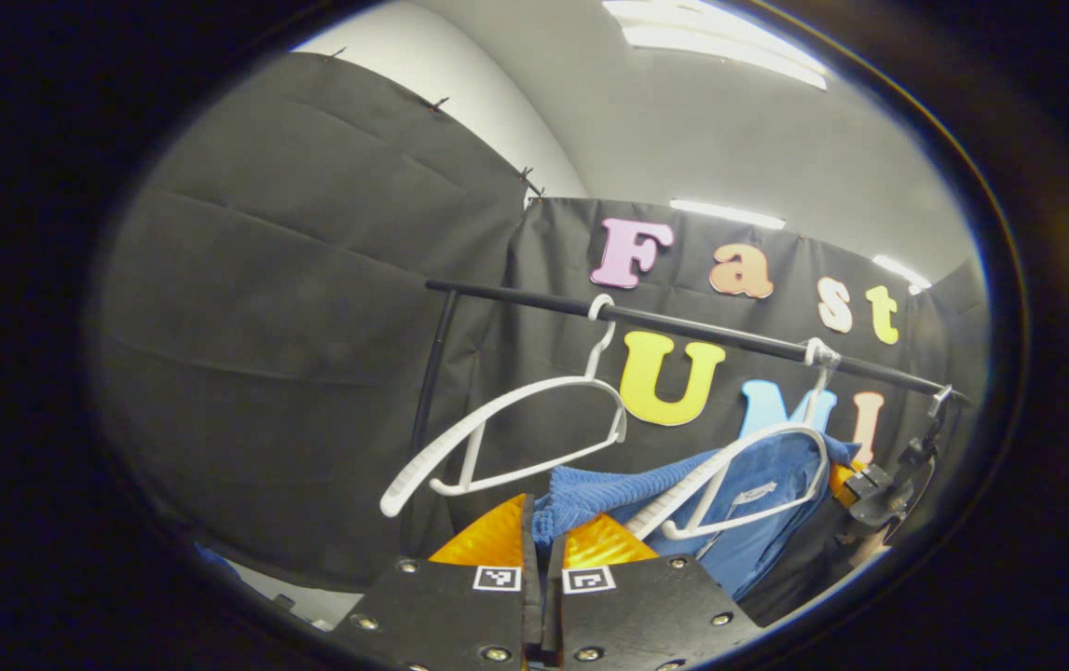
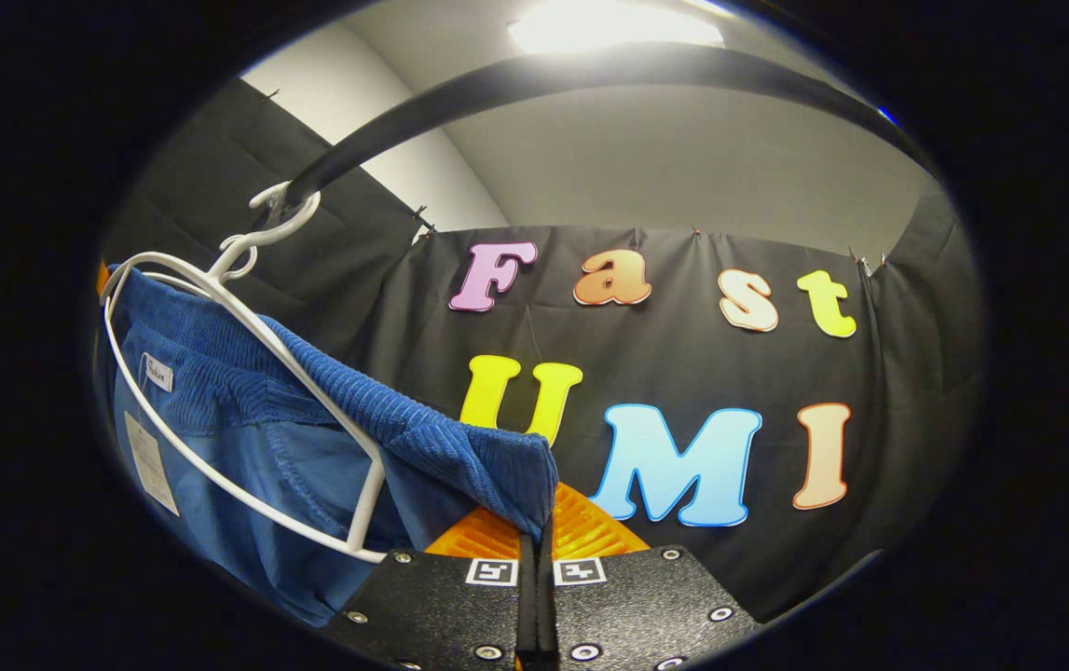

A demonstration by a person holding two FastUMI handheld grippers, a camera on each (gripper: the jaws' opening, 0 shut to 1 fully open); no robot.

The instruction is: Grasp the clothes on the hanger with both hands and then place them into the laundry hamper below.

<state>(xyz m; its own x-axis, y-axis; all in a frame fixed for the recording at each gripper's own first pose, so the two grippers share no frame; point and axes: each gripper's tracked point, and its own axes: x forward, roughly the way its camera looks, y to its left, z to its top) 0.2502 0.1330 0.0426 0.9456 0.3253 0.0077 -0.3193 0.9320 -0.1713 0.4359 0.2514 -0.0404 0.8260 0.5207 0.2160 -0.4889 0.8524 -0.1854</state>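
In the left gripper view, the left gripper [image 1: 543, 545] sits at the bottom centre of the frame. Its two orange fingers [image 1: 487, 539] are pressed close together and pinch a ribbed edge of the blue garment [image 1: 758, 508], which rises just above the fingertips and then runs to the right. The garment hangs on a white hanger [image 1: 748, 466] at the lower right of the frame, and this hanger is hooked on the black rail [image 1: 683, 326] that crosses the picture from the centre down to the right. A second white hanger [image 1: 515, 433], bare, hangs on the same rail to the left, just above the fingers. At the far right edge, beside the garment, the right gripper [image 1: 888, 489] is seen from outside.

In the right gripper view, the right gripper [image 2: 536, 536] is at the bottom centre, and its orange fingers [image 2: 590, 531] are also drawn together, with a corner of the blue garment [image 2: 310, 419] caught between them. From this corner the ribbed waistband climbs to the upper left of the frame, lying over the white hanger [image 2: 245, 317]. The hook of the hanger sits on the black rail [image 2: 515, 79], which curves across the top of the frame. The rest of the garment fills the lower left, left of the fingers, with white tags on its inner side.
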